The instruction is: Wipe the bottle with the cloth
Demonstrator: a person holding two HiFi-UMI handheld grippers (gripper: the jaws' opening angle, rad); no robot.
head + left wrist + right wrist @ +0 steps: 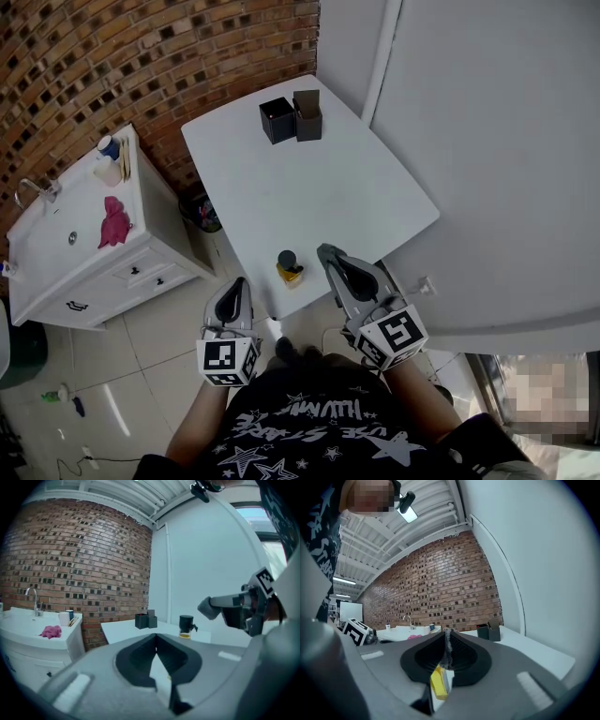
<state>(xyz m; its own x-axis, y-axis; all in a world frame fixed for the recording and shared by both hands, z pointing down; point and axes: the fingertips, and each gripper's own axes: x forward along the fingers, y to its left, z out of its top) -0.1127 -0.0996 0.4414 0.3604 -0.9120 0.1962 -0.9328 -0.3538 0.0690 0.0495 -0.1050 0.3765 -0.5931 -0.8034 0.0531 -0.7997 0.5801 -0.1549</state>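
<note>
A dark-capped bottle is seen at the near edge of the white desk, untouched by the grey cloth clamped in the right tool just beside it, the left tool closed empty; pressing cloth to bottle is judged the next need.

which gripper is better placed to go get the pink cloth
Left. The cloth lies on the sink cabinet off to the left, on the same side as the left gripper; the right gripper is over by the bottle.
</note>
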